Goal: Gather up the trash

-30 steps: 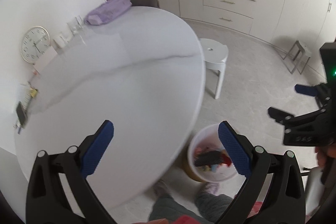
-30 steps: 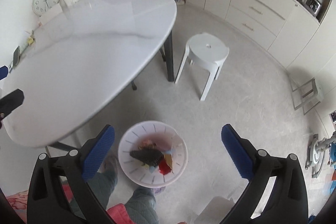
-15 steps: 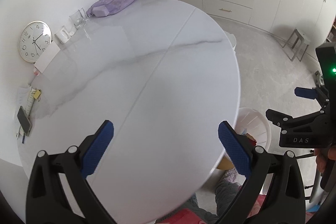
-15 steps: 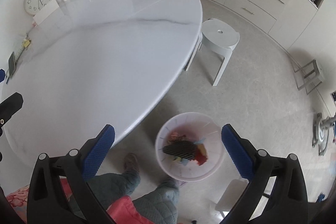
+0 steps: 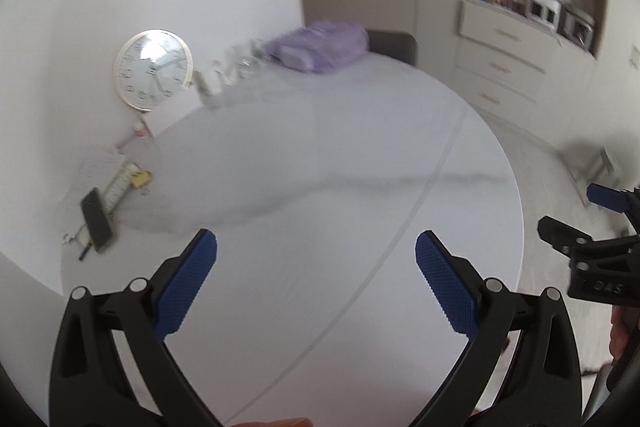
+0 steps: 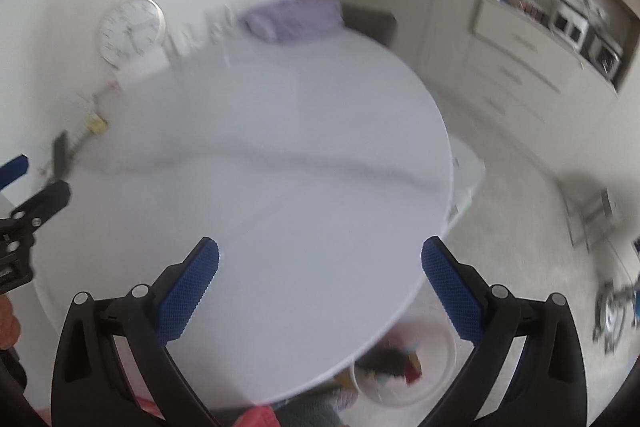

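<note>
A white table (image 6: 280, 155) fills both views, a clock (image 5: 153, 69) and purple bag (image 5: 320, 45) in the upper left. The bin (image 6: 404, 367) of trash sits on the floor, lower right of the right view. Left gripper (image 5: 316, 259) and right gripper (image 6: 320, 265) — both spread wide, holding nothing.
</note>
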The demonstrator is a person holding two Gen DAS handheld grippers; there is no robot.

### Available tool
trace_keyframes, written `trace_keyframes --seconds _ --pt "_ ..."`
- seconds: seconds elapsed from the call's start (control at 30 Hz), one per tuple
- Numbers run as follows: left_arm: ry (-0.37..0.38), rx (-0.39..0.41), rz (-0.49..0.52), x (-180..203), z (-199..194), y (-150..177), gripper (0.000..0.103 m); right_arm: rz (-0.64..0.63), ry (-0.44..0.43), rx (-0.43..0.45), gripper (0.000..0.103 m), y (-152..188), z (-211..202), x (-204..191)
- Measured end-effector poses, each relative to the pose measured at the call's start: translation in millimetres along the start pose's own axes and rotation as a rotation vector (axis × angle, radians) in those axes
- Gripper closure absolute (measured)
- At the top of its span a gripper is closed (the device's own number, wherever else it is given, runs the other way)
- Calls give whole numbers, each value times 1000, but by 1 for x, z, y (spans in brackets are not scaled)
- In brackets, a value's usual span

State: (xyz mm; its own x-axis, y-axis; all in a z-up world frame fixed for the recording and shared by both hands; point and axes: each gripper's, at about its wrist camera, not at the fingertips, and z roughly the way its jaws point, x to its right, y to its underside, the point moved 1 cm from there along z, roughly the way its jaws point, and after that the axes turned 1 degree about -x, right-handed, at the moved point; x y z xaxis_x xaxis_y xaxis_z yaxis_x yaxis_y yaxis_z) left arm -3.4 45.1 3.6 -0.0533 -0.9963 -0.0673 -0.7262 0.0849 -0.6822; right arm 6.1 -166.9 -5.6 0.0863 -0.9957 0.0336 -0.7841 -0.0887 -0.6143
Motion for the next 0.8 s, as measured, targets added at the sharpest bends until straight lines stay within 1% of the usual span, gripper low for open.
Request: trace_keyframes --seconds 0.07,0.17,0.2,0.27,0.37,0.43,0.5,0.6,0.7,0.8 --pt "-37 35 -50 -20 -13 -20 8 -37 -21 69 2 -26 -20 -13" --pt "-102 91 -93 -42 -36 -47 8 -98 -53 191 2 -69 -56 -36" --pt "-126 114 -105 -49 -45 -56 8 -113 -62 219 2 -80 -66 -42" --pt "-168 117 -127 -57 -53 -63 8 -133 -79 256 2 -93 -78 -51" --pt "-167 108 -186 -71 -56 -71 8 -157 -100 292 2 -103 -92 -64" --pt "-159 100 -200 -73 -53 -70 8 -162 -100 299 2 -105 -92 -69" --pt "-156 83 -184 -71 -46 -67 8 -158 -102 292 2 -103 -91 -73" --pt "-149 51 -173 -70 -36 -62 8 -152 -107 246 2 -95 -82 -73" --pt "-122 13 -167 -65 -22 -55 8 -140 -97 203 2 -88 -69 -74" --pt "-111 -5 -155 -59 -13 -52 8 -123 -94 169 2 -84 -59 -72"
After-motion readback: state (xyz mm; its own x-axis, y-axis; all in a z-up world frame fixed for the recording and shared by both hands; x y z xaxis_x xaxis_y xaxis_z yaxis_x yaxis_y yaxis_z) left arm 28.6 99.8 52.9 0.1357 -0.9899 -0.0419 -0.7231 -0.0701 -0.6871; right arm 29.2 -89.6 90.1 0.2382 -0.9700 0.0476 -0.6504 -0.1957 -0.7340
